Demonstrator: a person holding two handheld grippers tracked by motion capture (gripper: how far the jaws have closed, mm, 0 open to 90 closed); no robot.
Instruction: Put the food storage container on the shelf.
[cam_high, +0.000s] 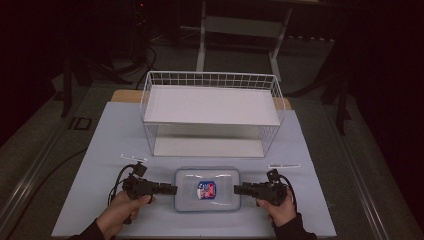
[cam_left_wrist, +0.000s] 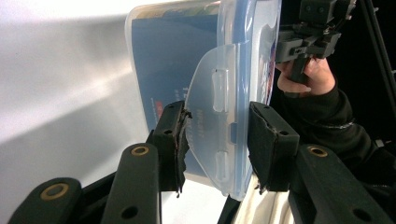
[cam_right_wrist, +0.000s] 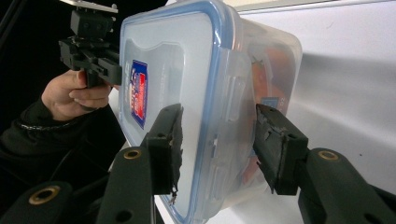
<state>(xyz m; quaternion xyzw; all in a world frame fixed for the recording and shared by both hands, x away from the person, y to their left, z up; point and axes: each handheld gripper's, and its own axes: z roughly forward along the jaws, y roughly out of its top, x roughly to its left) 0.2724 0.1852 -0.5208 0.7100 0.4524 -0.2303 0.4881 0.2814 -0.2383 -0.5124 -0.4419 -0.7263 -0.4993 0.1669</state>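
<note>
Dimly, perhaps carpeted floor surrounds the pale blue table (cam_high: 120, 145).

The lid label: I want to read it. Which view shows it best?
The high view: the label faces the camera, whole on the box lid. The right gripper view shows it slanted; the left gripper view catches an edge-on sliver.
</note>
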